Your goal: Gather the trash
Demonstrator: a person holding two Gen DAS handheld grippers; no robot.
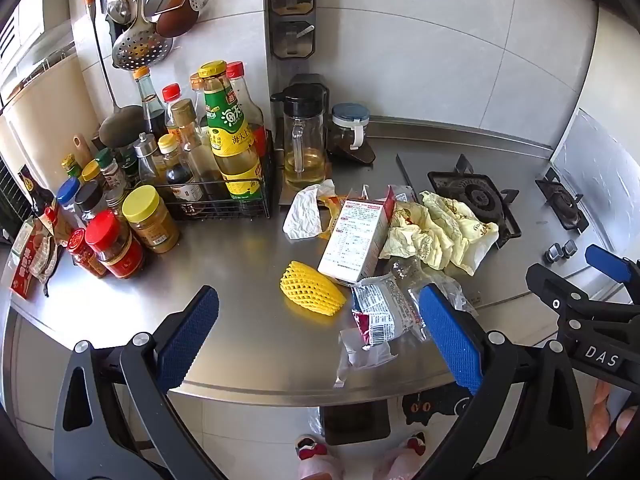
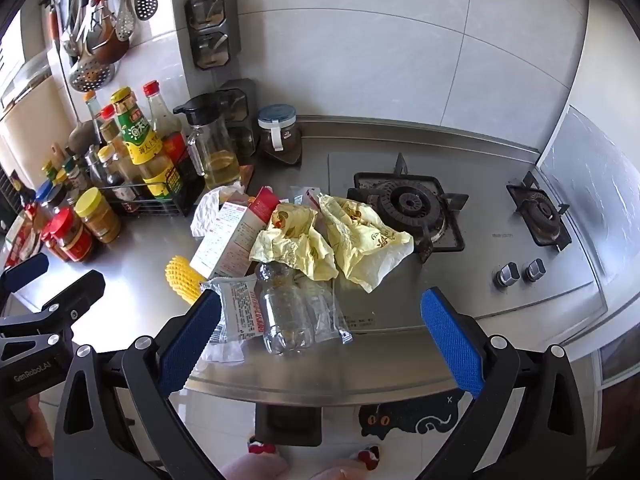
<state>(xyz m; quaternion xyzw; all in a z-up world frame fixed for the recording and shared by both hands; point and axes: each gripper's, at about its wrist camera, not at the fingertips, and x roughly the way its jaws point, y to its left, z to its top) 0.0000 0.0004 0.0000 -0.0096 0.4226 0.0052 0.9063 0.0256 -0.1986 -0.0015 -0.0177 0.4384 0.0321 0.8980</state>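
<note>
- Tongs come first, closest to us: the left gripper (image 1: 318, 336) and the right gripper (image 2: 320, 338) both hang above the front edge of the steel counter (image 1: 248, 344), tilted down at the trash. Both stand wide open and hold nothing.
- Feet in slippers (image 1: 312, 450) show on the floor below, and a dark bin (image 2: 288, 420) seems to sit under the counter edge. I cannot tell if it is the trash bin.
- Closest trash: a printed snack wrapper (image 1: 380, 312) lies flat near the edge, and an empty clear bottle (image 2: 284, 316) lies on its side right beside it, on some clear plastic film.
- Just left of these sits a yellow foam fruit net (image 1: 312, 292), alone on bare counter.
- Behind them a white and red carton (image 1: 356, 240) leans over. Two crumpled yellow bags (image 2: 352, 240) lie beside it, and one touches the stove burner (image 2: 408, 204).
- Farther back lie a crumpled white tissue (image 1: 306, 212) and a small orange wrapper, near the oil jug (image 1: 302, 140).
- Sauce bottles (image 1: 228, 132) stand at the far left. They are not trash and should stay.
- I think no piece is picked up yet, so the job is at its start.
- The next move calls for lowering one gripper over a near piece, like the bottle or the net, and closing on it gently so it does not roll or slip.
</note>
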